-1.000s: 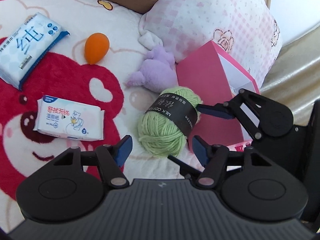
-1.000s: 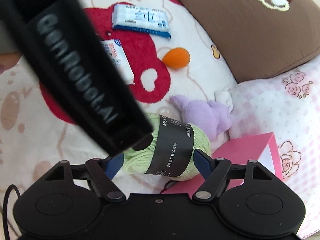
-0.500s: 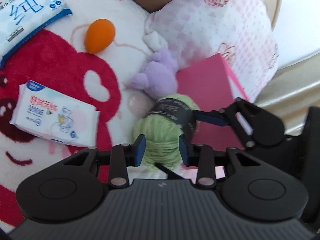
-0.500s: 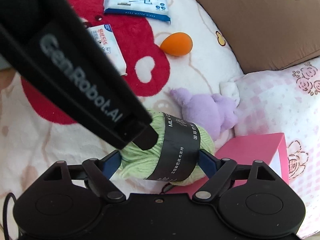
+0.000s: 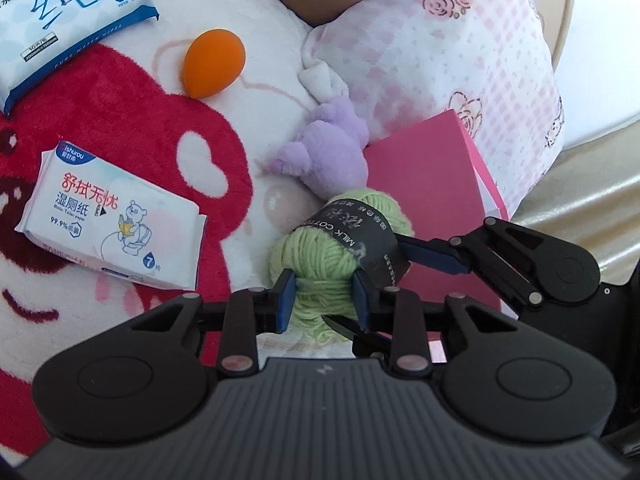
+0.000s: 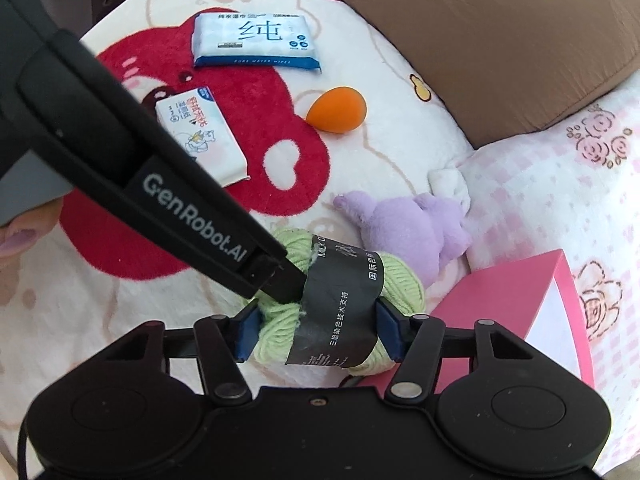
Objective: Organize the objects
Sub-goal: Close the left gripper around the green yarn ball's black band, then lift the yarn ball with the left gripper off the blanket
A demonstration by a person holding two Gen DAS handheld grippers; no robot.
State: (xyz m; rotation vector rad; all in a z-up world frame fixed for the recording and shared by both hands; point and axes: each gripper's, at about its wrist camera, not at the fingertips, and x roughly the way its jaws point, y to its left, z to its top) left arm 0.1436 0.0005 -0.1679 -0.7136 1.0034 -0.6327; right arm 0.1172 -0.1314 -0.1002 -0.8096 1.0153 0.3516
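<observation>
Plush bedding printed with a red bear is seen from the left wrist, where the left gripper, closing, is pressed on the bare end of a green yarn skein banded "MILK COTTON". Wipes packs, an orange sponge, a purple plush and a pink box lie around.

From the right wrist, the right gripper, closing, is clamped across the skein's black band; the view is crossed by the left tool, marked "GenRobot.AI".
</observation>
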